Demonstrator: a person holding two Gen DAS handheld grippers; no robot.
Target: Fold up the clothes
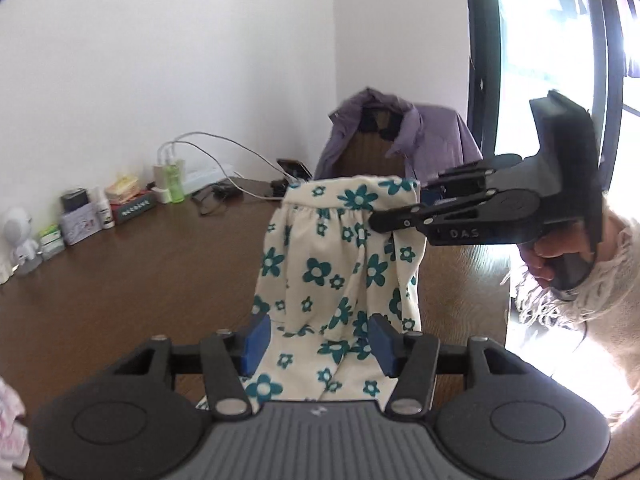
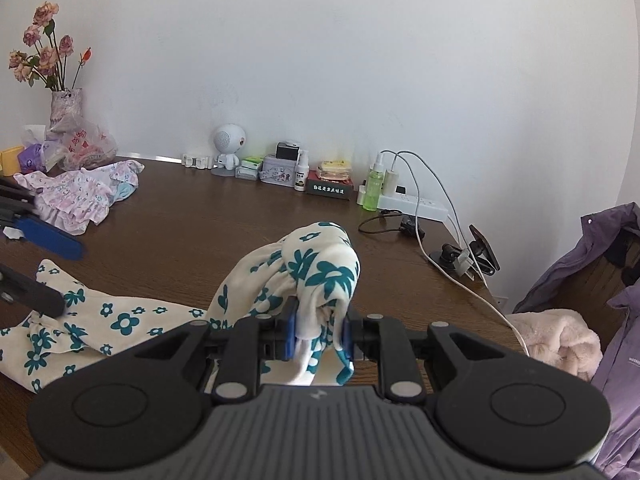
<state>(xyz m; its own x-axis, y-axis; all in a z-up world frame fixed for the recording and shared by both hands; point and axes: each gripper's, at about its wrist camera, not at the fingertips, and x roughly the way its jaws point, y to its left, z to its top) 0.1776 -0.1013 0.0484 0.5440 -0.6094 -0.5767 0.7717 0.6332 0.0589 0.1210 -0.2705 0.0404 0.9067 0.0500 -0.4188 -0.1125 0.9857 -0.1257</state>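
Both claws meet the floral garment (image 1: 340, 264): right claw (image 2: 318, 336) clenches it; left claw (image 1: 318, 344) straddles it, released.

Black hand-held gripper (image 1: 378, 222), blue pads (image 1: 256, 340), fuzzy cream sleeve (image 1: 580, 292).

The right gripper's (image 2: 318, 338) jaws hide the bunched part of the floral cloth (image 2: 316, 276) they clamp. The pink clothes (image 2: 76, 196) run off the left edge in the right wrist view. Labels on the boxes (image 2: 330, 190) by the wall are too small to read.
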